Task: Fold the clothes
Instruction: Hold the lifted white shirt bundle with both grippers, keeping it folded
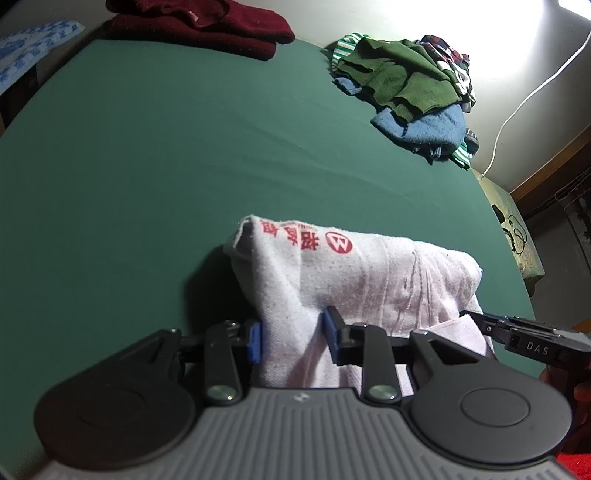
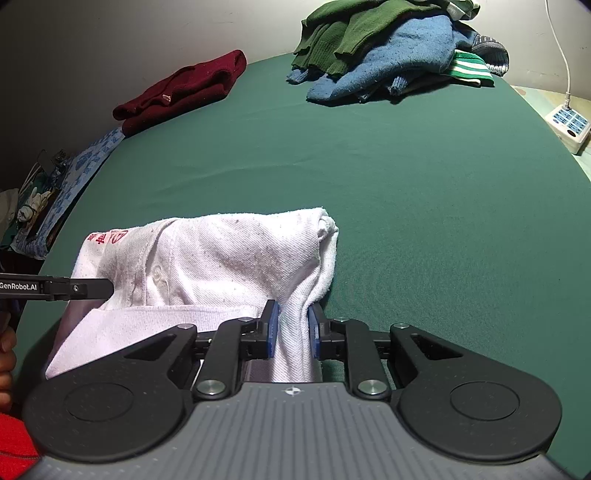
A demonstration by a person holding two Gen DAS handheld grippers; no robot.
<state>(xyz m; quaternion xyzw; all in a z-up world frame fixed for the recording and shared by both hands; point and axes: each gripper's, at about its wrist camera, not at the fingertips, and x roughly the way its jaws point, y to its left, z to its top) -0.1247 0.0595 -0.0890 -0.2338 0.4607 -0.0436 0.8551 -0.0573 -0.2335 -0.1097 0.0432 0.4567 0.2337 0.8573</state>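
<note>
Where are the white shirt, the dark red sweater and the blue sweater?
white shirt [image 2: 236, 258], right wrist view, middle of its folded body.
dark red sweater [image 1: 207, 26], left wrist view, its top.
blue sweater [image 2: 388, 62], right wrist view, its front.

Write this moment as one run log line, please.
left gripper: shut on white shirt | right gripper: shut on white shirt | surface: green table | fold: unfinished

1. A room in a home, dimly lit, set up for laundry folding.
2. A worktop covered with green cloth [image 2: 406, 177] stands against a plain pale wall [image 2: 110, 37].
3. A pile of unfolded clothes [image 2: 388, 55] and a folded maroon sweater [image 2: 184, 88] lie on it.
4. A white power strip [image 2: 569, 125] with its cord sits at the side.
5. Household clutter [image 2: 33, 199] crowds the left edge.
</note>
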